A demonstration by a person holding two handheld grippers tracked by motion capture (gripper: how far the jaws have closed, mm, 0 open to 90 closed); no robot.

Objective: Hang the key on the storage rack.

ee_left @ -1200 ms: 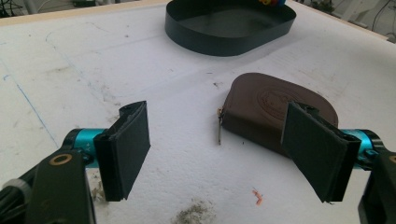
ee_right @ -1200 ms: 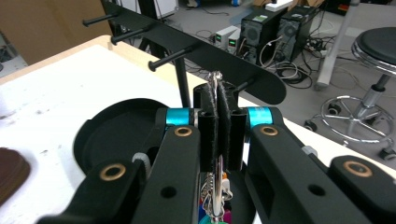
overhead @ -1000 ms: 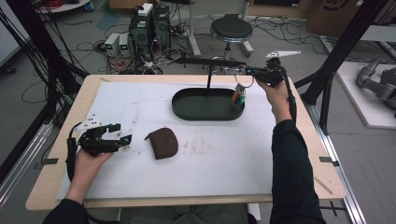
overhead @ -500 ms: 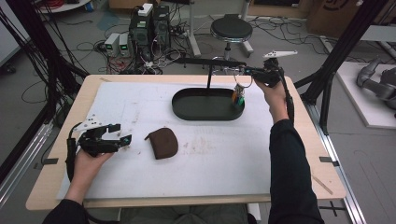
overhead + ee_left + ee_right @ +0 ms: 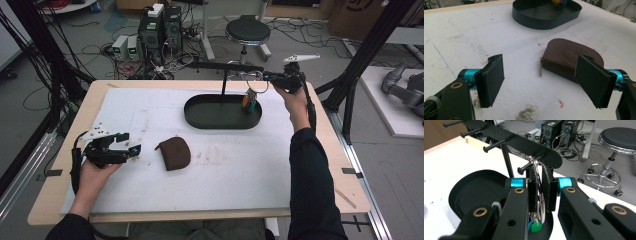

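Observation:
My right gripper (image 5: 268, 76) (image 5: 539, 187) is shut on a metal key ring (image 5: 258, 88) (image 5: 537, 173), raised at the right end of a black peg rack (image 5: 225, 66) (image 5: 524, 143). The ring's top lies against a peg (image 5: 526, 166); I cannot tell whether it hangs on it. Coloured tags (image 5: 249, 102), one green (image 5: 535, 227), dangle over the black oval tray (image 5: 200, 121) (image 5: 461, 195). A brown pouch (image 5: 173, 152) (image 5: 571, 53) lies flat on the white mat. My left gripper (image 5: 130, 143) (image 5: 541, 82) rests open just left of it, the jaws wide apart with nothing between them.
The tray (image 5: 544, 22) stands at the back middle of the table with the rack's post (image 5: 223, 82) rising from it. Beyond the far edge are a stool (image 5: 248, 31) (image 5: 619, 138), computers (image 5: 160, 25) and cables. A black frame post (image 5: 367, 55) stands at the right.

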